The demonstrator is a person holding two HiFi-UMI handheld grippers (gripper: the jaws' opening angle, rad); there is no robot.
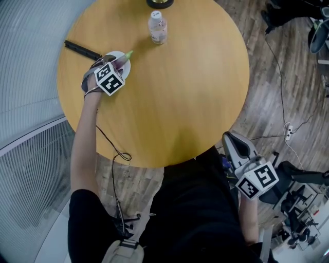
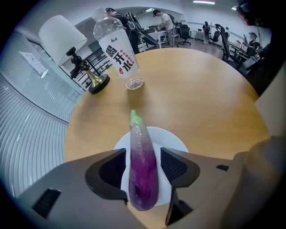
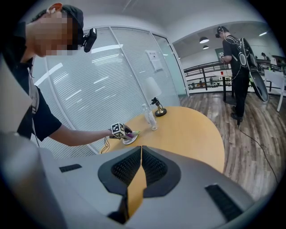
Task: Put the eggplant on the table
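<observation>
A purple eggplant (image 2: 143, 165) with a green tip lies lengthwise over a small white plate (image 2: 172, 138) at the left side of the round wooden table (image 1: 169, 102). My left gripper (image 2: 143, 154) points steeply down over it, jaws open on either side of the eggplant; a strip of plate shows between the right pad and the eggplant. In the head view the left gripper (image 1: 117, 62) covers most of the plate (image 1: 126, 68), with the eggplant's (image 1: 125, 56) tip sticking out. My right gripper (image 1: 230, 137) hangs off the table's near right edge, shut and empty (image 3: 141, 150).
A clear water bottle (image 1: 158, 28) stands at the table's far side, near a lamp base (image 1: 160, 2). A long black object (image 1: 82, 50) lies at the table's left edge. Cables and a power strip (image 1: 289, 132) lie on the wood floor to the right.
</observation>
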